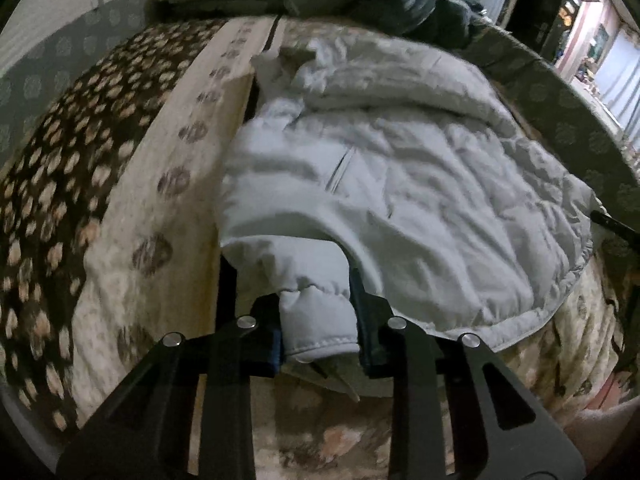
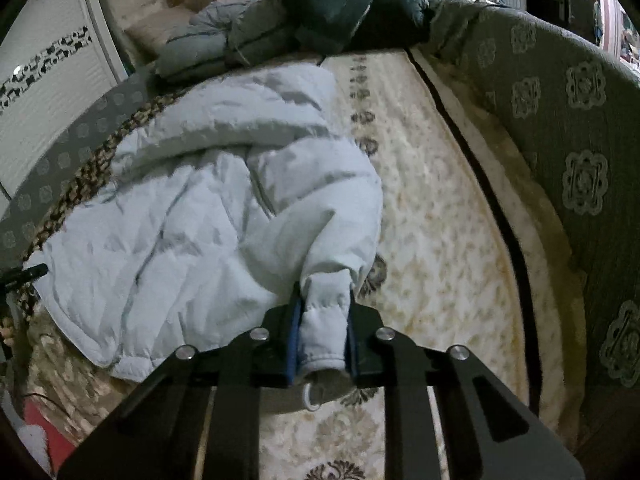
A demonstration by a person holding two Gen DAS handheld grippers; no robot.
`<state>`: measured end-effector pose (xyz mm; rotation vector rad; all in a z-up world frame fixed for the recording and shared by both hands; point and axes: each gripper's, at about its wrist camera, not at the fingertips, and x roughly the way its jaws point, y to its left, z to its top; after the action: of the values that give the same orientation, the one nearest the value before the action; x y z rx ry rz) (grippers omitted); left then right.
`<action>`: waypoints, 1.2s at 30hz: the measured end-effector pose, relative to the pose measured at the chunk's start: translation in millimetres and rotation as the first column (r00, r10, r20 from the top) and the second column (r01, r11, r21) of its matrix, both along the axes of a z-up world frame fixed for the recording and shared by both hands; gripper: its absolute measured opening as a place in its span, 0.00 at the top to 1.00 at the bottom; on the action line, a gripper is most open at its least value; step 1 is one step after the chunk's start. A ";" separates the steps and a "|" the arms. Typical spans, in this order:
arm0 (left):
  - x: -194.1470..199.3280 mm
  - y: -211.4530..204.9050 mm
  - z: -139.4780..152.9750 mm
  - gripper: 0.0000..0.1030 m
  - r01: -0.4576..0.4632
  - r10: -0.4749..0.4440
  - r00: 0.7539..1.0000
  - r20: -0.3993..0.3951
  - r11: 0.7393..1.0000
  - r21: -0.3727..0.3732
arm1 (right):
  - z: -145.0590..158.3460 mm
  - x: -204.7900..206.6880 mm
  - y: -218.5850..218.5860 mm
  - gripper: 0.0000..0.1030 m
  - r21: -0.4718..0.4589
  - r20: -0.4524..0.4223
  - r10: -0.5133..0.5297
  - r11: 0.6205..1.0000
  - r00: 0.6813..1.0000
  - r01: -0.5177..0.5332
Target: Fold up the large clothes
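Your left gripper (image 1: 320, 320) and right gripper (image 2: 322, 328) each pinch a cuff of the jacket (image 1: 400, 184) at six o'clock; slick padding may slip free.

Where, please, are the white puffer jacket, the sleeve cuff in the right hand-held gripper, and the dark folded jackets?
white puffer jacket (image 2: 176, 232): right wrist view, quilted body.
sleeve cuff (image 2: 324, 332): right wrist view, elastic end between the pads.
dark folded jackets (image 2: 328, 12): right wrist view, top of the pile.

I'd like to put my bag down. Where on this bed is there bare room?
Free: the cream bedspread between the white puffer jacket and the grey patterned border. Crowded: the far end, under piled dark jackets.
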<state>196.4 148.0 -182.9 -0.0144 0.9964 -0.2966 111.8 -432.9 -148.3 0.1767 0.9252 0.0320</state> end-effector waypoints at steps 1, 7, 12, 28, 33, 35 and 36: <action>1.8 -1.2 6.5 0.75 0.008 -0.008 1.000 0.012 1.000 -0.014 | 2.8 1.1 -0.1 0.82 -0.002 0.003 0.002 1.000 1.000 -0.002; 22.2 -11.5 40.4 0.76 0.028 -0.026 0.998 0.057 0.999 -0.031 | 22.9 12.3 1.7 0.82 0.015 0.028 -0.016 1.000 0.999 0.015; 44.3 -21.4 64.5 0.76 0.028 -0.026 0.996 0.085 0.999 -0.028 | 49.0 29.8 -0.3 0.82 0.041 0.066 -0.035 0.999 0.997 0.033; 167.6 -38.7 101.1 0.78 -0.107 0.104 0.989 0.102 0.994 0.019 | 82.8 171.7 -10.9 0.82 0.053 0.007 -0.059 0.997 0.998 0.058; 204.8 -36.8 100.6 0.78 -0.150 0.152 0.986 0.075 0.988 -0.029 | 83.0 203.5 -16.5 0.83 0.078 0.013 -0.053 0.996 0.999 0.052; 220.9 -35.6 100.9 0.78 -0.169 0.171 0.983 0.063 0.985 -0.043 | 85.8 216.6 -19.0 0.83 0.088 0.030 -0.052 0.995 0.998 0.049; 227.8 -33.5 102.0 0.79 -0.178 0.181 0.982 0.060 0.983 -0.047 | 87.7 225.8 -20.5 0.83 0.097 0.040 -0.054 0.994 0.998 0.050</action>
<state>424.2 114.5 -80.9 -0.1310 0.9184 -0.1512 337.6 -453.4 -60.6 0.2881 0.8771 0.0319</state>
